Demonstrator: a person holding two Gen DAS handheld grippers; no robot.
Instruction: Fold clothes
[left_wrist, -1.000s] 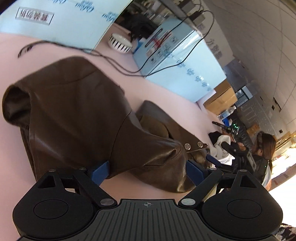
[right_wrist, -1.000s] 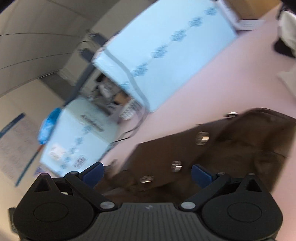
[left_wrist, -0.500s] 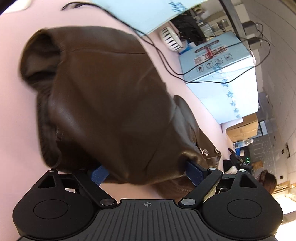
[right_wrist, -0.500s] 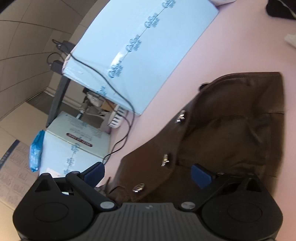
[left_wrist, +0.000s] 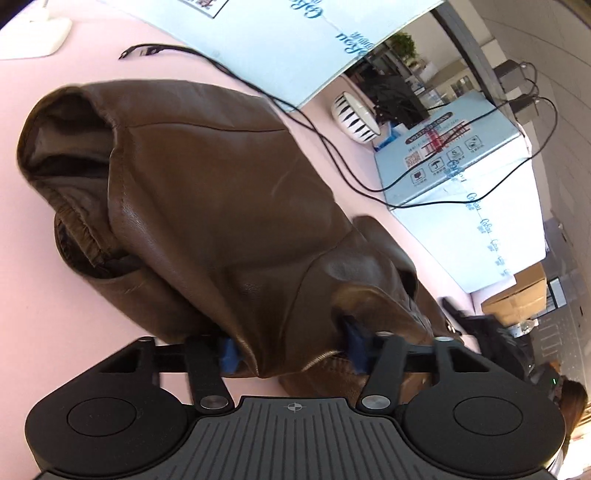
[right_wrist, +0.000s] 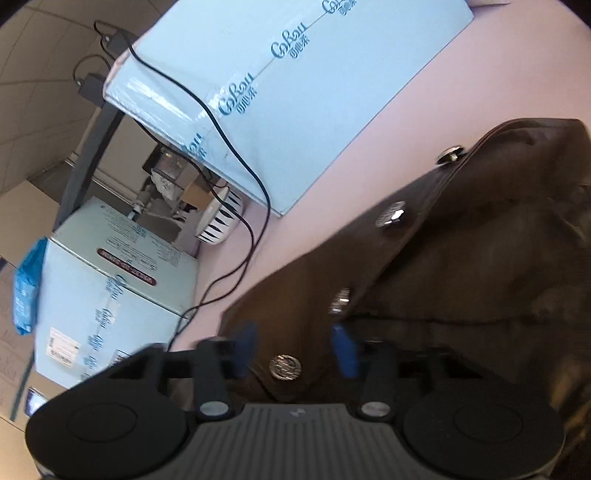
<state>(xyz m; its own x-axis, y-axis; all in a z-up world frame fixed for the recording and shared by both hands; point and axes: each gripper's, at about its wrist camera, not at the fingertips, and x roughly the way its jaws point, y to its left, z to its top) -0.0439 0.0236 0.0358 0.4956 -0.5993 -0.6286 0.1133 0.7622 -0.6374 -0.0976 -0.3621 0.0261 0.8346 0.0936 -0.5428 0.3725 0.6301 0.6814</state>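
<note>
A brown leather jacket (left_wrist: 221, 206) lies crumpled on the pink table (left_wrist: 44, 314), one open cuff turned to the left. My left gripper (left_wrist: 291, 352) is at its near edge, jaws closing, and both blue pads press a raised fold of leather. In the right wrist view the jacket (right_wrist: 461, 277) shows its front edge with several metal snaps. My right gripper (right_wrist: 293, 347) is closing over that edge; the blue pads are blurred, with the flap and one snap (right_wrist: 284, 365) between them.
Light blue cartons (left_wrist: 461, 206) (right_wrist: 295, 92) line the table's far side. Black cables (left_wrist: 332, 158) trail over the table toward the jacket. A striped bowl (left_wrist: 354, 118) sits between the cartons. A person (left_wrist: 572, 402) is at the far right.
Both grippers went from wide open to closing in on the jacket. The left dropped closer and took a leather fold. The right slid along the snap edge.
</note>
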